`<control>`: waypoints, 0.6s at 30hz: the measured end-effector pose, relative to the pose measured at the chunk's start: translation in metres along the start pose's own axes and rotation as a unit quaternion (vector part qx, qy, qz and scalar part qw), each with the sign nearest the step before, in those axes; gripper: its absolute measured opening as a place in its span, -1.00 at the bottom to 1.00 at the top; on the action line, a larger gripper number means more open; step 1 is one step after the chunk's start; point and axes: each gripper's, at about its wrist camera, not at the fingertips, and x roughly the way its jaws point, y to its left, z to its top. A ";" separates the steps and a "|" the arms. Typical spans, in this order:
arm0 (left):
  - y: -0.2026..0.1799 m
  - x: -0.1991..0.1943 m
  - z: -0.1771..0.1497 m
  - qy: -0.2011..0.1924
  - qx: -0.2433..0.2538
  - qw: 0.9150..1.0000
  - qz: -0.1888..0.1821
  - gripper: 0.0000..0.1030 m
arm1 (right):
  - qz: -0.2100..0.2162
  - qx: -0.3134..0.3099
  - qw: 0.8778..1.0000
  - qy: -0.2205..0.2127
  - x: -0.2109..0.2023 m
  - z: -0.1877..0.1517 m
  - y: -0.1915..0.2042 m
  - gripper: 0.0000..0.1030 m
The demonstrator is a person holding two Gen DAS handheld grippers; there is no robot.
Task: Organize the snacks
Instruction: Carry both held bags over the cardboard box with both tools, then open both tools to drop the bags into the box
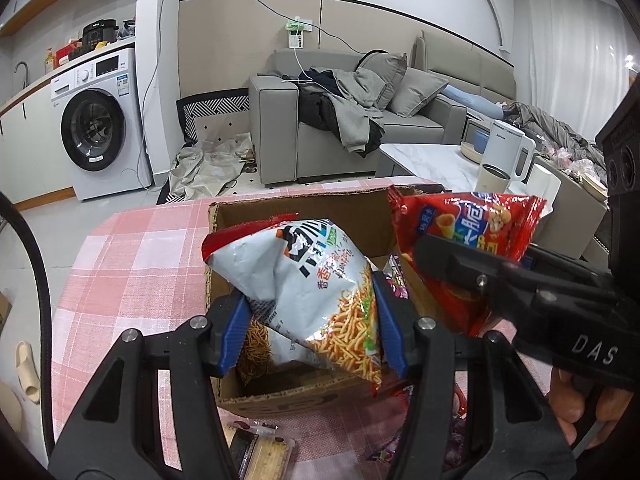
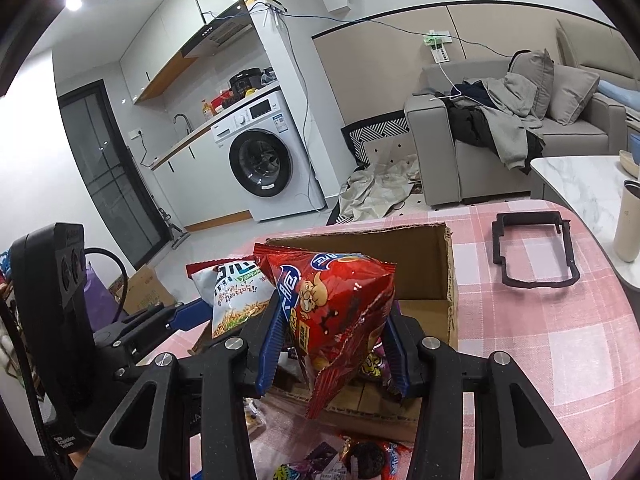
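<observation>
Snack bags hang over an open cardboard box on a table draped in pink checked cloth, one in each hand-held gripper. The left hand-held gripper is clenched on a white bag of fried noodle sticks, its blue fingers pinching the crumpled lower part while the top leans over the box's open mouth. The right hand-held gripper grips a red chip bag the same way, just beside the white one and above the same box. More small wrapped snacks lie on the cloth in front of the box. Both puffy bags are held low and off-centre, so either could likely swing or slip from the fingers. With the two so close over one opening, they risk bumping, and a bag let go near the rim might catch the cardboard wall and tumble onto the table.
</observation>
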 end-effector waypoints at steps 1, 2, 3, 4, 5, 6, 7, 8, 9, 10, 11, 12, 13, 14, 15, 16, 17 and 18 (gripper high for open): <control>0.004 0.001 -0.001 0.000 0.001 1.000 0.000 0.04 | -0.001 0.003 1.000 0.000 0.001 0.000 -0.002 -0.12; 0.005 0.003 -0.001 0.001 0.001 1.000 0.002 0.04 | -0.002 0.005 1.000 0.000 0.001 0.000 -0.003 -0.12; 0.005 0.006 -0.001 0.001 -0.001 1.000 0.002 0.04 | -0.003 0.005 1.000 0.001 0.002 0.000 -0.003 -0.12; 0.005 0.008 -0.001 0.002 -0.001 1.000 0.001 0.04 | -0.004 0.005 1.000 0.001 0.003 0.000 -0.004 -0.12; 0.007 0.009 -0.003 0.002 -0.002 1.000 0.003 0.04 | -0.004 0.006 1.000 0.002 0.005 0.000 -0.005 -0.12; 0.008 0.011 -0.003 0.002 -0.002 1.000 0.004 0.04 | -0.005 0.007 1.000 0.002 0.005 0.000 -0.006 -0.12; 0.008 0.014 -0.003 0.002 -0.002 1.000 0.005 0.04 | -0.007 0.008 1.000 0.001 0.005 0.000 -0.006 -0.12; 0.008 0.015 -0.004 0.002 -0.002 1.000 0.006 0.03 | -0.009 0.010 1.000 0.000 0.005 0.000 -0.007 -0.12; 0.011 0.014 -0.006 0.003 -0.003 1.000 0.007 0.03 | -0.010 0.012 1.000 0.000 0.006 0.000 -0.009 -0.12; 0.013 0.014 -0.007 0.004 -0.005 1.000 0.006 0.03 | -0.012 0.014 1.000 0.001 0.006 0.000 -0.009 -0.12; 0.014 0.015 -0.007 0.003 -0.007 1.000 0.007 0.03 | -0.014 0.015 1.000 0.002 0.006 0.000 -0.009 -0.12; 0.015 0.015 -0.007 -0.001 -0.009 1.000 0.009 0.03 | -0.018 0.016 1.000 0.003 0.007 0.000 -0.010 -0.12; 0.016 0.013 -0.008 -0.002 -0.011 1.000 0.010 0.05 | -0.022 0.017 1.000 0.006 0.008 0.000 -0.011 -0.10; 0.017 0.012 -0.008 -0.002 -0.013 1.000 0.009 0.08 | -0.027 0.018 0.999 0.009 0.008 0.001 -0.011 -0.06; 0.017 0.009 -0.009 -0.001 -0.014 1.000 0.006 0.13 | -0.028 0.018 0.999 0.009 0.006 0.000 -0.011 -0.02; 0.019 0.005 -0.010 -0.001 -0.015 1.000 0.003 0.30 | -0.025 0.017 1.000 0.005 0.004 0.000 -0.011 0.03; 0.019 -0.001 -0.011 -0.005 -0.014 1.000 0.001 0.48 | -0.024 0.012 1.000 -0.002 -0.001 0.000 -0.011 0.09; 0.020 -0.006 -0.013 -0.010 -0.013 1.000 -0.002 0.55 | -0.028 0.006 1.000 -0.004 -0.005 -0.001 -0.009 0.18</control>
